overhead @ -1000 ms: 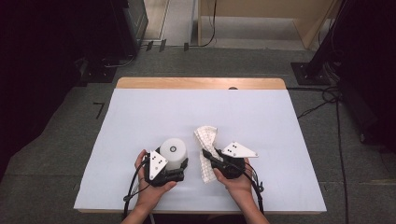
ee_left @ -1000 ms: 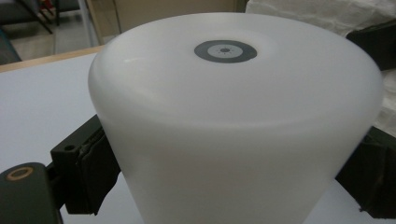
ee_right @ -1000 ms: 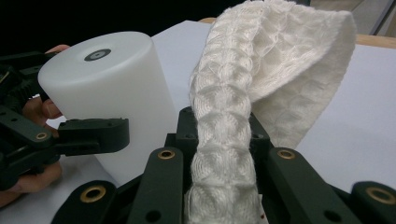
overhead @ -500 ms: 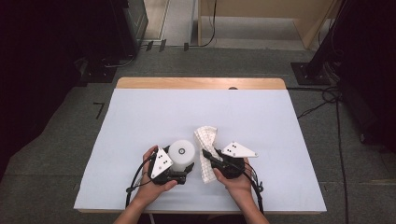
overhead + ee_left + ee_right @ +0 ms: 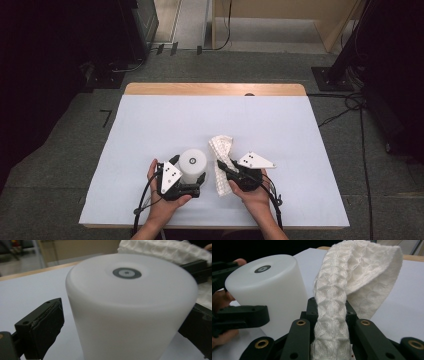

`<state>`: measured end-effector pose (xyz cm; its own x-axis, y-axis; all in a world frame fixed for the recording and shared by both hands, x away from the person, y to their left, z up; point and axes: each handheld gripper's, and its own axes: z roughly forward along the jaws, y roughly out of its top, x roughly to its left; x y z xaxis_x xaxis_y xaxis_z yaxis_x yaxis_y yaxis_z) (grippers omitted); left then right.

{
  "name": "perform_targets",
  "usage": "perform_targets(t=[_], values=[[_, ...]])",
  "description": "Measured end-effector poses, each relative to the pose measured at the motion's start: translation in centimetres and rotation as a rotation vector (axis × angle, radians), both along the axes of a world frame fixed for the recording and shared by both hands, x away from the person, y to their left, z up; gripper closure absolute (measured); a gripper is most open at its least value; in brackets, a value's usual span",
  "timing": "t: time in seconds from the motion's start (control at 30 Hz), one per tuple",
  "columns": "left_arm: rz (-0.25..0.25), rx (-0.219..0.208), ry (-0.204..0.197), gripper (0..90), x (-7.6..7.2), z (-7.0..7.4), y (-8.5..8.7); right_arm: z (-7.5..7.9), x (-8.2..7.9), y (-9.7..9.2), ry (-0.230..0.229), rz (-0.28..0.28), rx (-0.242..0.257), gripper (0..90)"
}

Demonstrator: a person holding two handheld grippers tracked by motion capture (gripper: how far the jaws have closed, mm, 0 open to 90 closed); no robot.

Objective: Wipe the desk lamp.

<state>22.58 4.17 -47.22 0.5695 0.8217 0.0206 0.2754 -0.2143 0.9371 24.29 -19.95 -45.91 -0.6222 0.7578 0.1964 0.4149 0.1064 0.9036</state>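
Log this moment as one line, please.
left tool: around white plastic cylinder, left jaw apart | right tool: shut on white waffle-weave cloth | surface: light blue table cover

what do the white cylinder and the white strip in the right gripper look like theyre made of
White cylinder: likely matte, slightly translucent plastic; smooth, soft glow, no glare. White strip: woven or knitted textile, probably cotton; waffle-like cells, fuzzy edges, limp fold.

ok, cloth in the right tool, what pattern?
Off-white waffle-weave cloth, a grid of raised squares; clearest in the right gripper view.
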Motion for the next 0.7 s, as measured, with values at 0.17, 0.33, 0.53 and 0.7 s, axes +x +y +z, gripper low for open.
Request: perform_targets(t=[0.17,0.33,0.53,0.7], values=[[0.109,0.08,0.031,0.0,-0.2,-0.9,-1.8,-0.1,0.0,0.0,0.005,0.001,-0.003,74.6],[0.1,0.063,0.024,6.8,-0.3,-0.6,-1.6,-0.4,0.0,0.4,0.003,0.01,-0.027,74.6],[-0.036,0.033,0.031,8.7,0.8,0.2,0.2,-0.5,0.0,0.6,0.012,0.022,-0.039,74.6],[-0.178,-0.034,0.006,8.7,1.4,1.5,2.1,-1.0,0.1,1.1,0.033,0.042,-0.052,74.5]])
